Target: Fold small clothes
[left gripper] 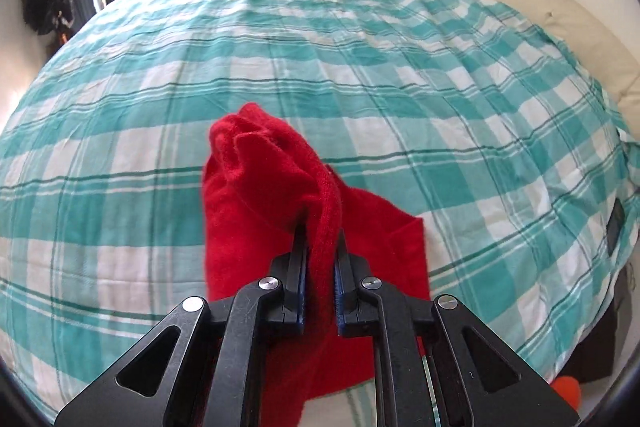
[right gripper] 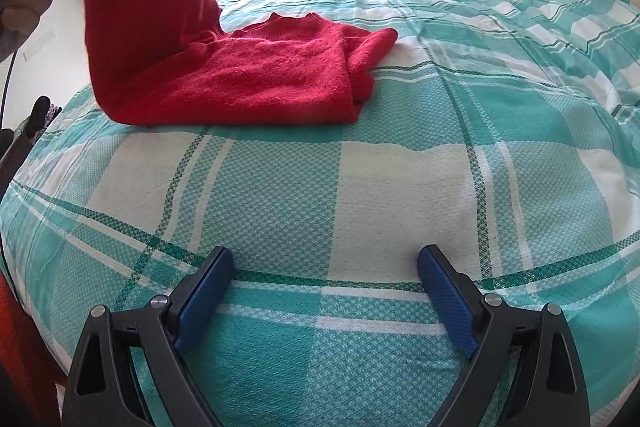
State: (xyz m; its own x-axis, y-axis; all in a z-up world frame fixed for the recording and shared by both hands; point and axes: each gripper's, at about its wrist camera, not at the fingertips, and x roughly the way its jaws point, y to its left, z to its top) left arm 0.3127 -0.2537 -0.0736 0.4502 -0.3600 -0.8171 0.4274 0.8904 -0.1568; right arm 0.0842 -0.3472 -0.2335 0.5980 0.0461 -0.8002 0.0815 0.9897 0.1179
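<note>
At the near-left part of the bed (right gripper: 400, 187), the left claw (left gripper: 320, 247) is clamped on a ribbed edge of the red sweater (right gripper: 256, 79), lifting that side clear of the checked bedspread (left gripper: 400, 87) while the rest lies flat on it; judged, this raises a flap so it can be carried across the body as a fold. Collar and one bunched sleeve point toward the far side of the bed. To the right, the right claw (right gripper: 326, 291) hovers low over bare bedspread, jaws wide apart, holding nothing, apart from the sweater's near hem; likely waiting to pin or take a second corner. Open room: wide bedspread beyond and right of the garment. Bed edge runs close on the left; a dropped flap could slide off there.
</note>
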